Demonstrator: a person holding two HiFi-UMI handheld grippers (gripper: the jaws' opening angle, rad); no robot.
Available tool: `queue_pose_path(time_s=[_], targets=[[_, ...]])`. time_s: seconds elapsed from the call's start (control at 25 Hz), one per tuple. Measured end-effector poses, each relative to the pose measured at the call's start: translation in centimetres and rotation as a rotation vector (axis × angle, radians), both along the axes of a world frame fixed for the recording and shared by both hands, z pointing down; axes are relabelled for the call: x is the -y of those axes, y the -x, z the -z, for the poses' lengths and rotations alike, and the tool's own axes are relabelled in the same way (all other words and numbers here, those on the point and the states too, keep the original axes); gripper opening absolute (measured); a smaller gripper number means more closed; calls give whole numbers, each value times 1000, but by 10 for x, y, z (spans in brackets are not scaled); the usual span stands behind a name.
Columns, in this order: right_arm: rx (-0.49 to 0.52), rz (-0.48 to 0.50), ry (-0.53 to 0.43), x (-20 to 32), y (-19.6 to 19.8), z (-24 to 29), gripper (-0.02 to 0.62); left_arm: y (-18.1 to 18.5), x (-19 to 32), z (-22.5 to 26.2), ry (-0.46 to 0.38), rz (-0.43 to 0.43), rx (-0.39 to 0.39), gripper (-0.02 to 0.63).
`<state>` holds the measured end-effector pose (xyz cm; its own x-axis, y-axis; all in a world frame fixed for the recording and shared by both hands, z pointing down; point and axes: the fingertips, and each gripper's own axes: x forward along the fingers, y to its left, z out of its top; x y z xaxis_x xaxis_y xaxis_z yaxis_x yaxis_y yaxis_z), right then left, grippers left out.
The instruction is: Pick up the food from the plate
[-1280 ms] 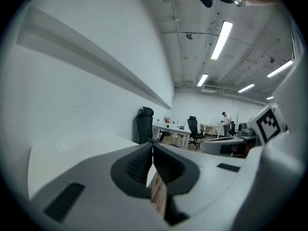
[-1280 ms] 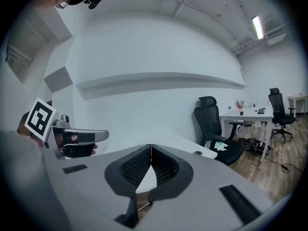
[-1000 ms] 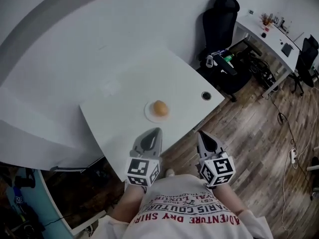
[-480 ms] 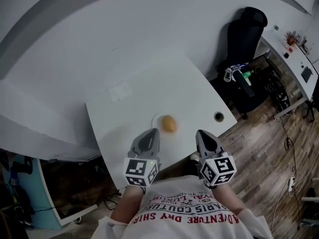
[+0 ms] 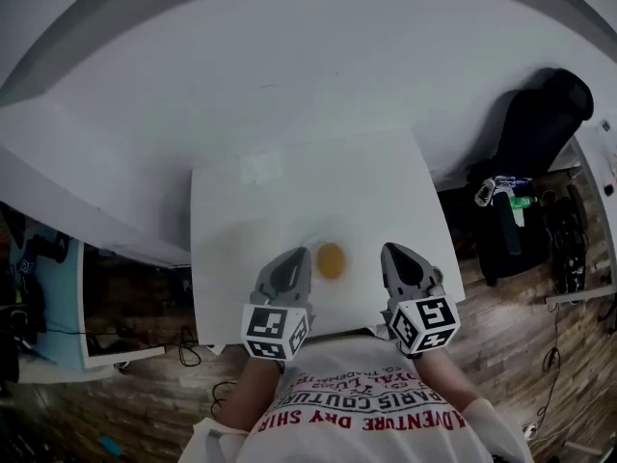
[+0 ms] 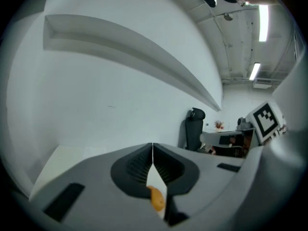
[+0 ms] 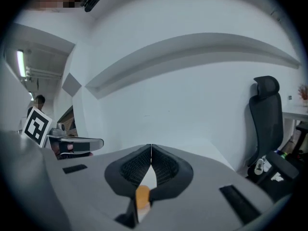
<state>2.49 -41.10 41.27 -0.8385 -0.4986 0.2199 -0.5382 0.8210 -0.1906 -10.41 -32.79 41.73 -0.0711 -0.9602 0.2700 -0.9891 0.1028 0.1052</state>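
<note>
a: where's the food?
b: the orange food (image 5: 331, 259) sits on what looks like a pale plate (image 5: 308, 246), near the front edge of the table (image 5: 289, 201), between the two grippers.
a: and the jaws?
b: left gripper (image 5: 293, 257) and right gripper (image 5: 394, 255) both have their tips together, nothing held.

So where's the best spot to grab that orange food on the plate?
Around its widest middle, coming straight down from above. The orange food is a smooth rounded lump with no edge or handle, sitting alone on the plate, so its sides are free. In the head view it lies between the left gripper and right gripper; both are shut, so whichever goes must open first.
</note>
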Motion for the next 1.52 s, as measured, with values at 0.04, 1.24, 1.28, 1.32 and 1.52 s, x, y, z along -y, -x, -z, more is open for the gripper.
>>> queue_pose_path(time_s=[0.04, 1.24, 1.28, 1.32, 1.52], targets=[[-7, 22, 6, 6, 3, -3, 14, 1, 2, -2, 6, 28, -1, 8], [-315, 415, 220, 41, 12, -160, 14, -35, 27, -214, 509, 258, -210, 396], [-319, 414, 223, 43, 12, -162, 14, -36, 30, -216, 520, 251, -213, 397], [-323, 413, 227, 44, 11, -164, 14, -37, 33, -219, 531, 244, -216, 397], [-338, 414, 238, 45, 11, -172, 14, -36, 42, -232, 578, 218, -245, 396]])
